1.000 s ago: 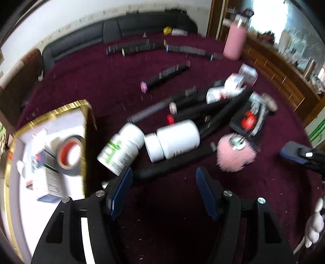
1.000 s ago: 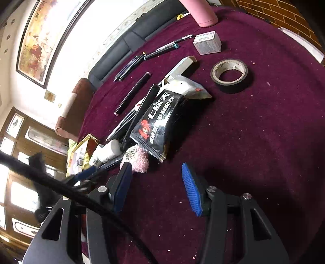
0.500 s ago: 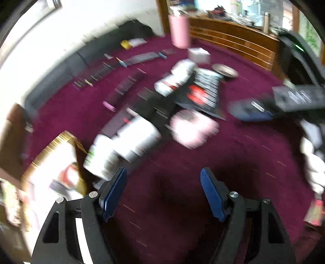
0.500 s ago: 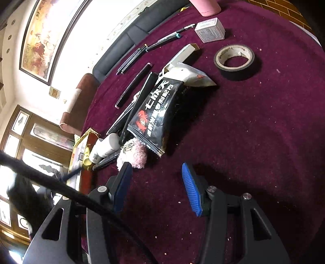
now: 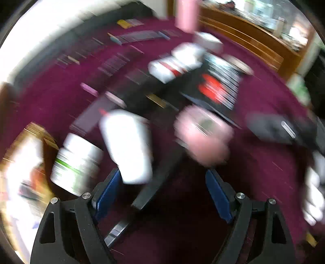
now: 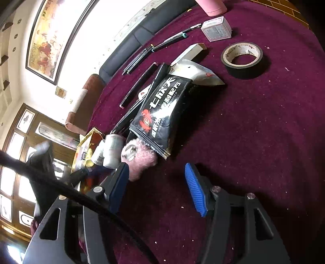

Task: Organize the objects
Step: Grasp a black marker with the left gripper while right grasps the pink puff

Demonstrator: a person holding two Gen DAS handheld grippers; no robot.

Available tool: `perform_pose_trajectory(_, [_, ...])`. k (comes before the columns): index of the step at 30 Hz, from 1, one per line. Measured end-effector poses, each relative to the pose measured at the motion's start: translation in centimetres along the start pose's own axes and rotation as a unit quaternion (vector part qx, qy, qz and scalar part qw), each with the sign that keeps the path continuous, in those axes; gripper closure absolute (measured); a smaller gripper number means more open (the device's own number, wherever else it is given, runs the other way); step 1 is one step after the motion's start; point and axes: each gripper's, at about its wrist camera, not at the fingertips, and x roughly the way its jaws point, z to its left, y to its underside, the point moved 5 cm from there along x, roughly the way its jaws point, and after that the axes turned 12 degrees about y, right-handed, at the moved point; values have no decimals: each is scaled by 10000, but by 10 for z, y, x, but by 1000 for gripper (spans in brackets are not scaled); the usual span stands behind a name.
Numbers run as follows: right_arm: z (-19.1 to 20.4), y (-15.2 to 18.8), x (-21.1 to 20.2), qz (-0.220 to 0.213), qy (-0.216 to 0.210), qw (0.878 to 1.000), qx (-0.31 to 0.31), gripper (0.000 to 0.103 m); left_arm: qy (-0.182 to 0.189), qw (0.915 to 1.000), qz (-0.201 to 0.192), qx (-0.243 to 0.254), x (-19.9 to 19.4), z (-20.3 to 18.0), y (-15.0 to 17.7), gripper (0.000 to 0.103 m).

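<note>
The left wrist view is badly blurred. My left gripper (image 5: 162, 195) points steeply down at the maroon table, and its jaws are opening. A long black pen (image 5: 156, 178) lies on the cloth between them, untouched by the pads. Just beyond are a white bottle (image 5: 128, 146), a green-labelled bottle (image 5: 75, 162) and a pink fluffy ball (image 5: 203, 136). My right gripper (image 6: 157, 188) hovers with its jaws opening and nothing between them. The pink fluffy ball (image 6: 140, 156) sits by its left finger (image 6: 119, 186), with a black snack packet (image 6: 162, 113) behind it.
A gold-rimmed box (image 6: 91, 138) with items inside stands left of the bottles (image 6: 111, 150). A black tape roll (image 6: 241, 58), a small white box (image 6: 216, 28), a pink cup (image 6: 213, 6) and several pens (image 6: 140, 56) lie farther back. A dark sofa runs along the table's far edge.
The left gripper's view has swung and rolled, the bottles and pink ball now loom closer, and its jaws are wider. The right gripper's jaws have widened, and the ball is nearer its left finger.
</note>
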Motion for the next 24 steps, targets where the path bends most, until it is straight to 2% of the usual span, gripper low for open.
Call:
perform_pose_trajectory(2, [-2, 0, 0, -5, -59, 10000, 28, 45, 81, 9991, 73, 413, -5, -20, 14, 23])
perform_pose_trajectory(5, [-7, 4, -2, -19, -199, 9998, 98, 43, 607, 9976, 44, 320, -17, -29, 24, 23])
perform_pose_trajectory(7, [-5, 4, -1, -35, -178, 9998, 67, 42, 406, 9987, -32, 291, -20, -25, 23, 24])
perform_pose_trajectory(10, [-3, 6, -2, -66, -107, 9999, -13, 42, -22, 9996, -119, 254, -14, -16, 14, 34])
perform_pose_trajectory(15, [-2, 8, -1, -94, -91, 9999, -33, 42, -323, 9984, -438, 121, -17, -15, 10, 43])
perform_pose_trajectory(16, [-1, 8, -1, -99, -65, 9999, -56, 42, -318, 9981, -509, 111, -15, -18, 9, 56])
perform_pose_trajectory(17, [1, 8, -1, -100, -11, 9999, -94, 42, -284, 9977, -603, 98, -20, -21, 11, 77])
perform_pose_trajectory(18, [3, 9, -1, -111, 83, 9998, -136, 42, -255, 9976, -642, 61, -21, -23, 17, 91])
perform_pose_trajectory(19, [7, 10, -1, -90, 158, 9996, -226, 41, -81, 9973, -720, -86, -27, -21, 22, 92])
perform_pose_trajectory(24, [33, 8, 2, -8, 367, 9976, -592, 41, 285, 9915, -1154, -528, -45, -16, 49, 91])
